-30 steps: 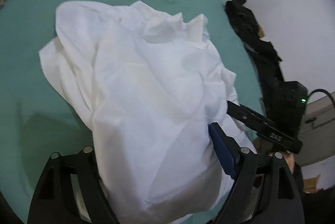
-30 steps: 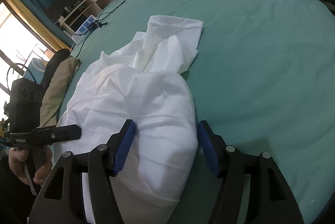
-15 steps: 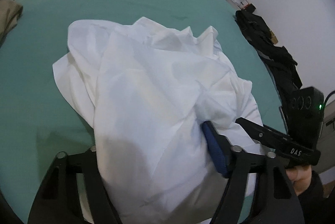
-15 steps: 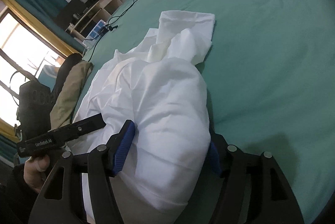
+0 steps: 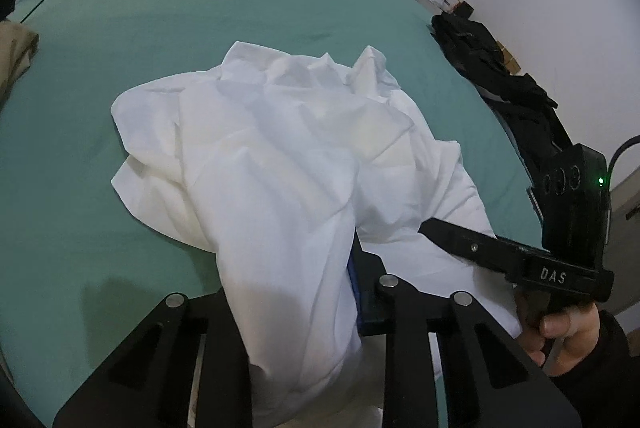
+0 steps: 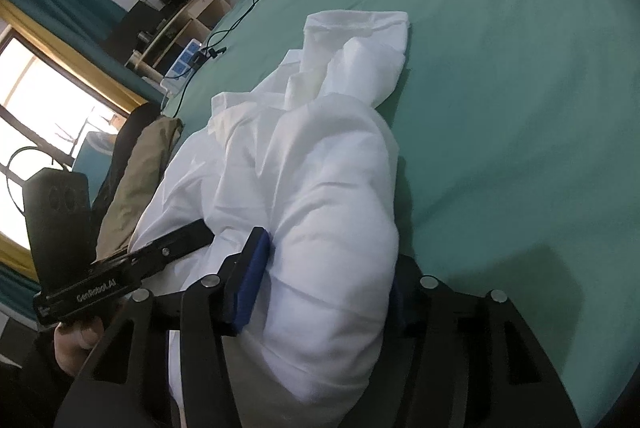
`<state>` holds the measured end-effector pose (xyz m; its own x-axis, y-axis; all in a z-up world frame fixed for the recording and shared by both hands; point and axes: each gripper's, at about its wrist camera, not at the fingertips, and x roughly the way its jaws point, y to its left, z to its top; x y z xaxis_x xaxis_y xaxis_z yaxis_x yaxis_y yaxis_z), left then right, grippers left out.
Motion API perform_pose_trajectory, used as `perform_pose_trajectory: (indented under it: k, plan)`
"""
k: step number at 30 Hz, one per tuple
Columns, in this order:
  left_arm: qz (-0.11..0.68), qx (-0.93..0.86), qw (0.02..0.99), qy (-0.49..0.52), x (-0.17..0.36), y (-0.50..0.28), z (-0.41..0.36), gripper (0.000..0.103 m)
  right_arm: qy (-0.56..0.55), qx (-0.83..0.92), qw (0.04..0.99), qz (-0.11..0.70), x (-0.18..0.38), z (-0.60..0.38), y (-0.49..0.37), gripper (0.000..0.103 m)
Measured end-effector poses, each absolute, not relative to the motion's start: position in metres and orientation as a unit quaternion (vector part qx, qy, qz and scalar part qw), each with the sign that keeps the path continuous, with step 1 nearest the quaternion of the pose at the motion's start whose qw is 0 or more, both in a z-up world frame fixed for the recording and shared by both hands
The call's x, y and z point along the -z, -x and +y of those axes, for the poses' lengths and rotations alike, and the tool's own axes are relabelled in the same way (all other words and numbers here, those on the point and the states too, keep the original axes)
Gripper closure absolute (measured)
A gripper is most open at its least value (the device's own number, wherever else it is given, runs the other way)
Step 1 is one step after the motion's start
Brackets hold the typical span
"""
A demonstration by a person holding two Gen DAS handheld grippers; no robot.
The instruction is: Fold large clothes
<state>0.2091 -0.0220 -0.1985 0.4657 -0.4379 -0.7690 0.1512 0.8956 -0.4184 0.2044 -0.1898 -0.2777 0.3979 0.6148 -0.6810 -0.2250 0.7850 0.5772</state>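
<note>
Both jaws have just been closing, so the left gripper (image 5: 292, 288) and right gripper (image 6: 320, 280) each pinch a bunch of the white cloth (image 5: 280, 155) on the green bed (image 5: 120, 47), likely to lift it.

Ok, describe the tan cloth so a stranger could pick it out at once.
Start from the green bed and go to its window-side edge. There, left of the crumpled white garment, lies a folded tan cloth beside something dark. It is the only tan fabric in the scene; the garment is white, and the bedding is green.
</note>
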Motion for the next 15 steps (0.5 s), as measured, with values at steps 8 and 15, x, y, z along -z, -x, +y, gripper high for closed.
perform_pose_trajectory:
  k: [8,15]
  plan:
    - [0.470,0.175,0.853,0.143,0.182,-0.201,-0.022,0.084,-0.158,-0.261,0.836,0.457,0.253,-0.177,-0.193,0.081]
    - [0.451,0.178,0.863,0.144,0.156,-0.190,-0.019,0.085,-0.120,-0.254,0.863,0.419,0.220,-0.167,-0.180,0.083]
